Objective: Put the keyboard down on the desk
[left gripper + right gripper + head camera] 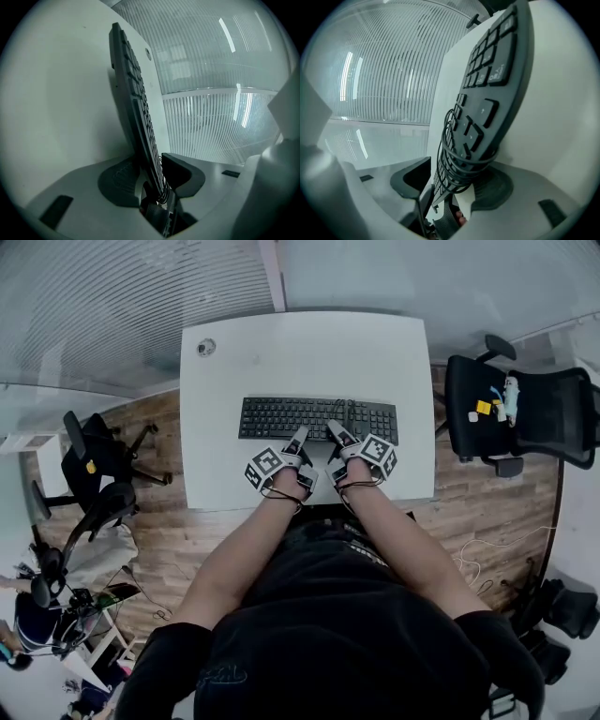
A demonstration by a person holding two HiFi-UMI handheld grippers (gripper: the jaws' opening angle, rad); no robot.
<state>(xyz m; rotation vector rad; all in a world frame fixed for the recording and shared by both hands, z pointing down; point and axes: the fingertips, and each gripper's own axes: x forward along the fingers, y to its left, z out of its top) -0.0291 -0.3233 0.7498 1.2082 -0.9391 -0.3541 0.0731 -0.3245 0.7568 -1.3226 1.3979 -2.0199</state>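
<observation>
keyboard lies flat on desk, both grippers at its near edge.
L hand-held gripper: jaws wide, keyboard edge between pads, not clamped. R hand-held gripper: same, jaws wide, edge w/ wound cable between pads.
</observation>
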